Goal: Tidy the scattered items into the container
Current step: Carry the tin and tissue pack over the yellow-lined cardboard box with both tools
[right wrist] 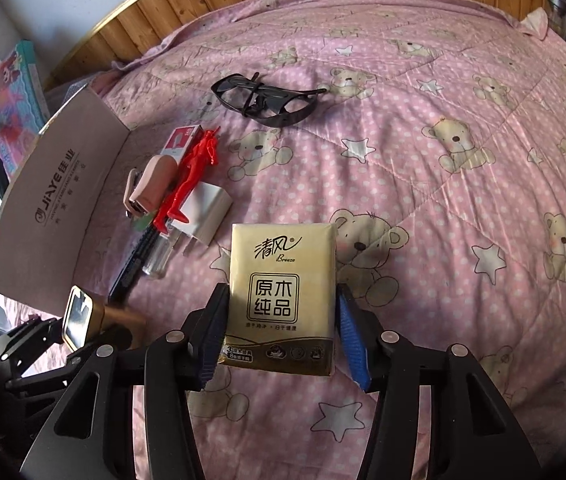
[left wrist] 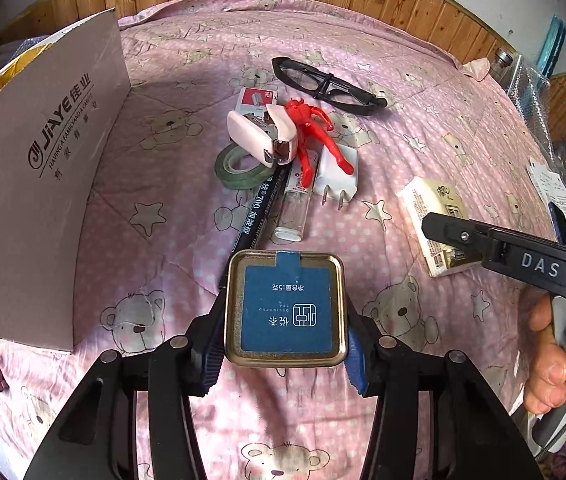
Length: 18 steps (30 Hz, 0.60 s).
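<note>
The left gripper (left wrist: 283,344) is clamped on a small square gold tin with a blue label (left wrist: 285,308) above the pink bear-print bed quilt (left wrist: 423,128), near the cardboard box (left wrist: 39,184), while the right gripper (right wrist: 279,336) straddles a beige tissue pack (right wrist: 281,292), pads (right wrist: 349,332) not quite closed on it.
</note>
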Tool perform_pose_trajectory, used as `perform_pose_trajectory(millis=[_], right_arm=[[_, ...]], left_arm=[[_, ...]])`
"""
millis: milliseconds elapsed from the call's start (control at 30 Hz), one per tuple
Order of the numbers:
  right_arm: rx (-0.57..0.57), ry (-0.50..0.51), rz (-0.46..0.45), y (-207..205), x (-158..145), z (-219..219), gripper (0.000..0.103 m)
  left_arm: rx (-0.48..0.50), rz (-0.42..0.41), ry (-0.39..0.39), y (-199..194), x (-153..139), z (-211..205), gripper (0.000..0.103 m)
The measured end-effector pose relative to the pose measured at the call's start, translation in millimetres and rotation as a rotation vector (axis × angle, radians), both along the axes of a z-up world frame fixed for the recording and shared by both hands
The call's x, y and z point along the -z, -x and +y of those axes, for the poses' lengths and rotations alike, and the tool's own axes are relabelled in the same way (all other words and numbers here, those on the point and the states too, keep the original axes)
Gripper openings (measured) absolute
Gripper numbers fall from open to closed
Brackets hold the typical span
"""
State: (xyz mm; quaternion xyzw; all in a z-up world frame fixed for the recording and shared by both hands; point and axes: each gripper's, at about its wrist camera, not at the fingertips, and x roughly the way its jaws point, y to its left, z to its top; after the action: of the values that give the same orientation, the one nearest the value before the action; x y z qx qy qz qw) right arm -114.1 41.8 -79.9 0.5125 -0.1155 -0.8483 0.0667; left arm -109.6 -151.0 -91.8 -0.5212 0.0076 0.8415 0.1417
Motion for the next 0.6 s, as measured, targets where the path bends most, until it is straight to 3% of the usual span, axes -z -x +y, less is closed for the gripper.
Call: perform_pose_trajectory(millis=[167,300,600], right_arm=[[0.002,-0.044,-0.033,-5,11,1,0.057],[0.030,-0.023,-0.022,-15,11,9,0.055],[0.031,0.009,0.042,-33,-16,8,0.053]], left_arm=[[-0.006,-0.017,0.021,0,5,3,0.051],[-0.007,-0.026,0.032,-3,7,6,0.052],[0.000,0.037,0.030,-10,-17,6,0.051]])
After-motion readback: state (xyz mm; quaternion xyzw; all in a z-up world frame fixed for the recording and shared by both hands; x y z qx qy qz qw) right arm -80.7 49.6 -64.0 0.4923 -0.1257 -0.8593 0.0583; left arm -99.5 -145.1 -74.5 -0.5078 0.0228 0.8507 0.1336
